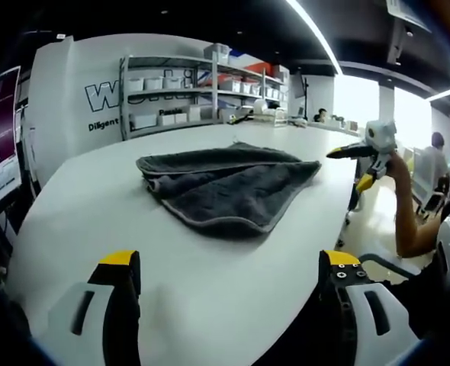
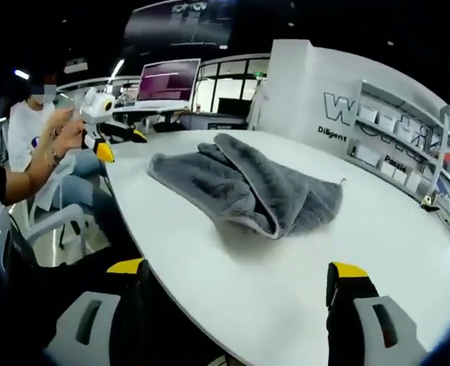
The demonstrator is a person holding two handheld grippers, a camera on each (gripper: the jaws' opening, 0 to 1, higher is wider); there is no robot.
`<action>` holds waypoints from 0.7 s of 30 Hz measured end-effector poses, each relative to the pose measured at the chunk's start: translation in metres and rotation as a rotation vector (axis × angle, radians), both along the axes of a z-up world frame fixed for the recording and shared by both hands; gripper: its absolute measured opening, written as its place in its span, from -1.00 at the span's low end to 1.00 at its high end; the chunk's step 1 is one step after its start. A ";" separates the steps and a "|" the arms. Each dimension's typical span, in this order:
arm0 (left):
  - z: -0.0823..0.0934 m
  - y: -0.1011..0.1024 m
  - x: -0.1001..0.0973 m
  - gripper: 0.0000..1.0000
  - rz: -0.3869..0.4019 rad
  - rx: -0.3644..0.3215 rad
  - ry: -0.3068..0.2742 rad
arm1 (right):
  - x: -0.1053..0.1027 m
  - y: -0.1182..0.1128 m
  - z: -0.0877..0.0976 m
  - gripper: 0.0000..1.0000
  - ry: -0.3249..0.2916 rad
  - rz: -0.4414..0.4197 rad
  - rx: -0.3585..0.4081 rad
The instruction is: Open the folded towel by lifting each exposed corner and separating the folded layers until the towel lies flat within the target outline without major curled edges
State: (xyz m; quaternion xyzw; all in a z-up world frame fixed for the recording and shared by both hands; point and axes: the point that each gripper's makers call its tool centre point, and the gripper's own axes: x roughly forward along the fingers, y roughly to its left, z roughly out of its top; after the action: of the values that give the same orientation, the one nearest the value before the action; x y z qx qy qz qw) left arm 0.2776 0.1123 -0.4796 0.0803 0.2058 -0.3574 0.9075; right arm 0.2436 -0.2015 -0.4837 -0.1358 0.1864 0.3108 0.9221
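Both my claws stood wide open and empty, short of the towel.

My left gripper and right gripper held nothing, jaws spread apart above the white table. The grey towel lay folded and rumpled on the table ahead of me, its layers overlapping, clear of both sets of jaws.

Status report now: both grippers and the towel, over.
Left gripper open, right gripper open, both short of towel. Towel folded, bunched, on white table. Nothing in the way.
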 end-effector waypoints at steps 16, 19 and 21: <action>0.024 -0.023 0.066 0.80 0.051 -0.058 -0.071 | 0.004 0.002 0.005 0.99 -0.010 -0.012 0.014; 0.027 -0.024 0.088 0.78 0.071 -0.038 -0.085 | 0.004 0.004 0.004 0.99 -0.006 -0.002 0.016; 0.029 -0.021 0.105 0.77 0.109 -0.027 -0.106 | 0.004 0.006 0.005 0.98 -0.011 0.006 0.022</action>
State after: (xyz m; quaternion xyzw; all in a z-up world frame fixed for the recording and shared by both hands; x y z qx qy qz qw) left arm 0.3825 0.0910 -0.4510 0.0757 0.1565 -0.3052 0.9363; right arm 0.2473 -0.1960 -0.4786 -0.1280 0.1777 0.3148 0.9236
